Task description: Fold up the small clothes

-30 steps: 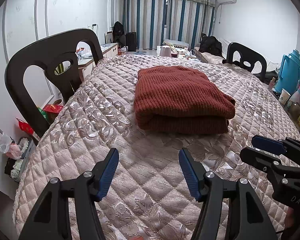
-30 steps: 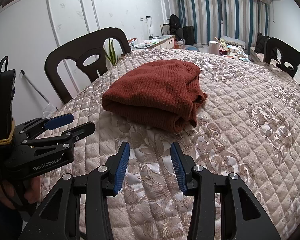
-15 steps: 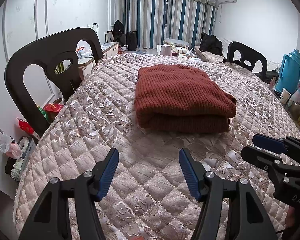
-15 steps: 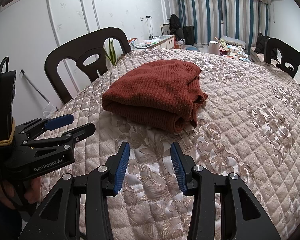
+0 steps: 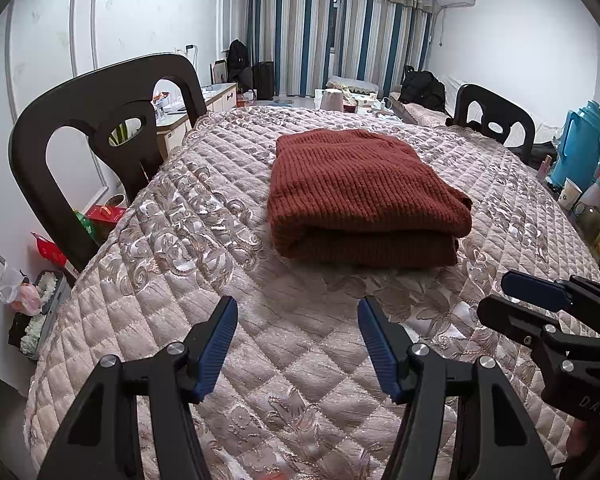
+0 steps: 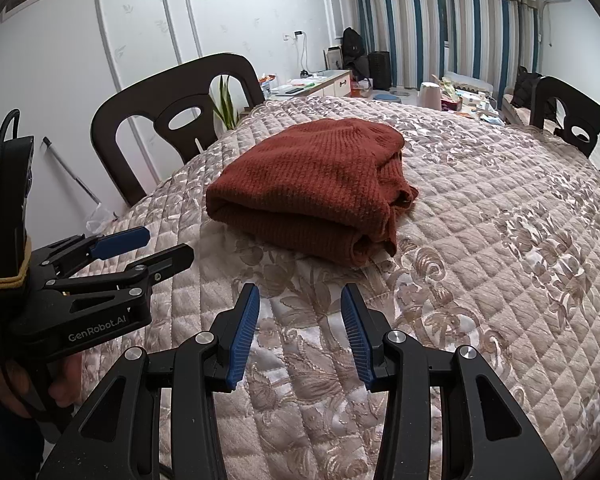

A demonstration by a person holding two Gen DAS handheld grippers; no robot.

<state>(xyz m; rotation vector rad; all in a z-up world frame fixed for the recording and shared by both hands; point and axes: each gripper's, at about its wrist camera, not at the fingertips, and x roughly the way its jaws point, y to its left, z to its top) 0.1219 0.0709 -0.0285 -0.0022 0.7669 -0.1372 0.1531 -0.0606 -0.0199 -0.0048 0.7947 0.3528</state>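
Observation:
A rust-red knitted sweater [image 5: 360,196] [image 6: 312,184] lies folded into a thick rectangle on the quilted table cover [image 5: 220,240] [image 6: 500,248]. My left gripper [image 5: 296,316] hovers over the cover short of the sweater's near edge, open, with nothing between its blue pads. My right gripper [image 6: 298,300] is likewise open and empty, just before the sweater's near corner. Each gripper shows in the other's view: the right gripper [image 5: 500,294] at the right edge, the left gripper [image 6: 168,246] at the left with a hand [image 6: 16,384] on its handle.
Dark wooden chairs stand at the table's left [image 5: 100,128] [image 6: 172,116] and far right [image 5: 496,116] [image 6: 576,120]. A blue thermos [image 5: 580,148], cups and bottles sit off the right edge. Bags and boxes [image 5: 52,248] lie on the floor at the left.

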